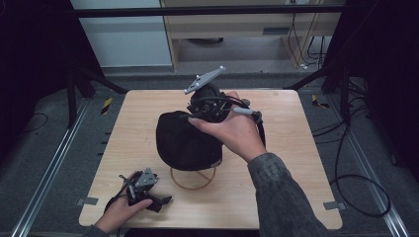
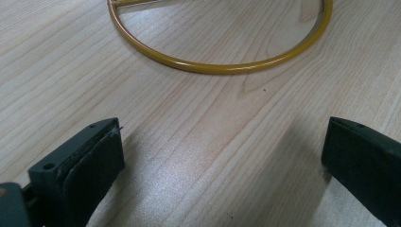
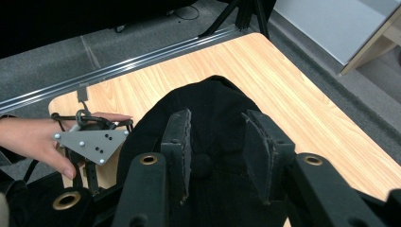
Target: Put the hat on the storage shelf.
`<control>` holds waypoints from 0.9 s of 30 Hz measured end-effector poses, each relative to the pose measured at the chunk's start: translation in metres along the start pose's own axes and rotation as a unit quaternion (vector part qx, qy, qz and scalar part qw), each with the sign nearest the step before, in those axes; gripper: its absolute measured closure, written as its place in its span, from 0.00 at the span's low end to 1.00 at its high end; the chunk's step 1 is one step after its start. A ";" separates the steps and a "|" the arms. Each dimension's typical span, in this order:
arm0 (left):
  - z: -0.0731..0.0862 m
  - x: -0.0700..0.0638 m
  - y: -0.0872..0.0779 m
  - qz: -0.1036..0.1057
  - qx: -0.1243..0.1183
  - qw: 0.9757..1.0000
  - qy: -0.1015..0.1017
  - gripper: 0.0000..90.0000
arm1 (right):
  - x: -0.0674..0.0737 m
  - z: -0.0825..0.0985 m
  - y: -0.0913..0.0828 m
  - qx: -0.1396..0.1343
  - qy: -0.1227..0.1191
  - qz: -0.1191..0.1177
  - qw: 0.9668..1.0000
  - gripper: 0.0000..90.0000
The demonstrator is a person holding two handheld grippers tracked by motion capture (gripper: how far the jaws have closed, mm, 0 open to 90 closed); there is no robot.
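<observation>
Tongs first: the right gripper hangs over the crown of the black cap, its jaws part-way apart with a clear gap between the pads, straddling the small button on top of the cap; whether the pads actually press the fabric I cannot tell, and they look to be just clear of it. From the high view that right gripper sits at the far side of the cap, the person's hand wrapped round it. The cap rests on a yellow wire stand in the middle of the wooden table. Over at the near left corner, the left gripper lies low on the table, its jaws spread wide with nothing but bare wood between them, the stand's yellow ring just ahead, well apart from the pads.
</observation>
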State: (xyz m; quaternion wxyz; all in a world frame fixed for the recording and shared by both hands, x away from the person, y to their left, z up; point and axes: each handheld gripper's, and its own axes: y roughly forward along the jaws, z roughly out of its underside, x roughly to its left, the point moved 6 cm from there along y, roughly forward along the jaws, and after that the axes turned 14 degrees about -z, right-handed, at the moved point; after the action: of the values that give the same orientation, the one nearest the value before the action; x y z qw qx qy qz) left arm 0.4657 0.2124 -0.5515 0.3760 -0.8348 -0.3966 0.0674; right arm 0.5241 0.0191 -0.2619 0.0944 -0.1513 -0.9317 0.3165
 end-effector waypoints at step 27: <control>0.000 0.000 0.000 0.000 0.000 1.000 0.001 0.00 | -0.040 0.051 -0.060 -0.048 0.054 0.138 0.988 0.07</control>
State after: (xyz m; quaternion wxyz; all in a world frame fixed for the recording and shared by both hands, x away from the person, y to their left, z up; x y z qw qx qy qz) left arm 0.4657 0.2125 -0.5516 0.3764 -0.8350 -0.3959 0.0668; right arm 0.5338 -0.0686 -0.2682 0.0926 -0.2997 -0.9095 0.2729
